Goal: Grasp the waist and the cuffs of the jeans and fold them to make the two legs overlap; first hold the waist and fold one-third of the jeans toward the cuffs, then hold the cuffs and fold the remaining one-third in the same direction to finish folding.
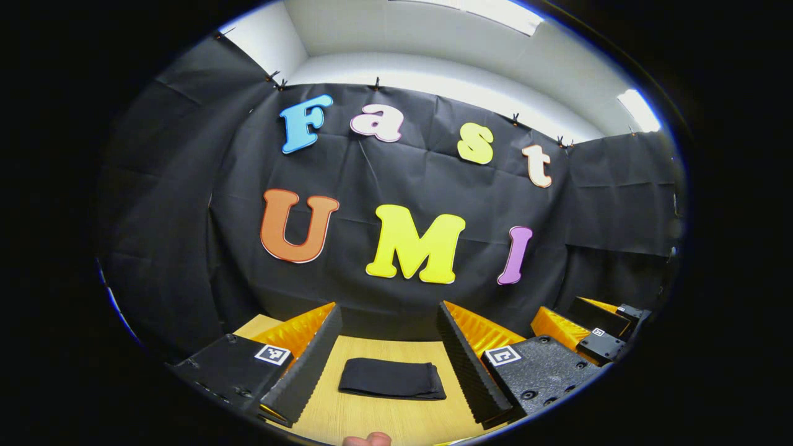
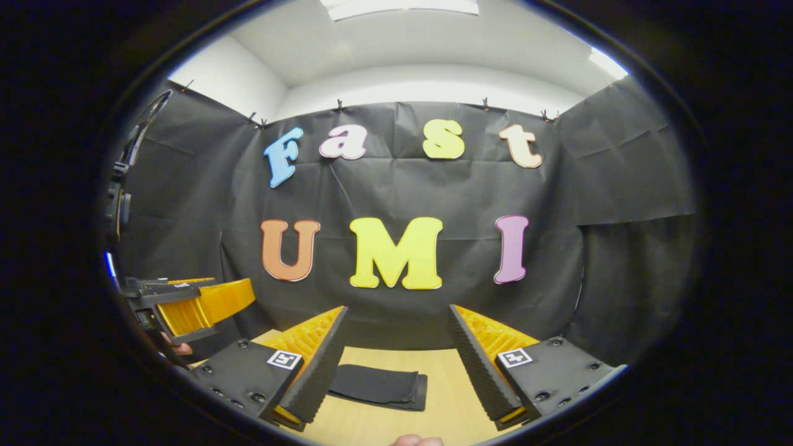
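Both tools (image 1: 390, 365) (image 2: 396, 365) spread wide, apart from folded jeans (image 1: 391, 379) on table (image 1: 396, 415).

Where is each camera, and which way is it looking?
Left gripper view: rides on the left gripper, looks forward and down at the folded jeans on the table; its own open fingers frame them, and the right gripper shows farther off.
Right gripper view: rides on the right gripper, faces the same way; its open fingers show, plus the left gripper farther off.
Both share the jeans, table and booth wall.
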Available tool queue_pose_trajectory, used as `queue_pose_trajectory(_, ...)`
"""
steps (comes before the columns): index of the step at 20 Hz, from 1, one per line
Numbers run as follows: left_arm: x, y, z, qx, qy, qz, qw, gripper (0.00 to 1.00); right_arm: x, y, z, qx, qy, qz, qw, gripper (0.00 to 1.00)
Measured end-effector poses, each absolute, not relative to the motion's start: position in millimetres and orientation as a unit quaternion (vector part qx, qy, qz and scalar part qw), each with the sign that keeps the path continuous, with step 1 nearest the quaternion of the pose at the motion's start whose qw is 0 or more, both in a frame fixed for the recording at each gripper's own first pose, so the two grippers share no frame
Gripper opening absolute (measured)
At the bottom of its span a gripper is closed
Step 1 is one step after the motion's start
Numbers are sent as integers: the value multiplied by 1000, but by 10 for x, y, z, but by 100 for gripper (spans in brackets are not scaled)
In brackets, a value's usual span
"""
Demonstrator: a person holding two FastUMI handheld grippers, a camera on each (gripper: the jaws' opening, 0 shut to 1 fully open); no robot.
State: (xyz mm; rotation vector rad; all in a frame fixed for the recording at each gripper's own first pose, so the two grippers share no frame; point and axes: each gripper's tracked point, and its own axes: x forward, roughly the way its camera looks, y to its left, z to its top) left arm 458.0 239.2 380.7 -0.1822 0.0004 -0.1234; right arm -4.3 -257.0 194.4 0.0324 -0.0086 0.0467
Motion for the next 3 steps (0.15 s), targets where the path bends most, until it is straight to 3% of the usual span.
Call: queue_pose_trajectory(3,4540,2389,3827,-84,-4,-61,995,98,-121,-2577,2017,2,-23,21,1000,95)
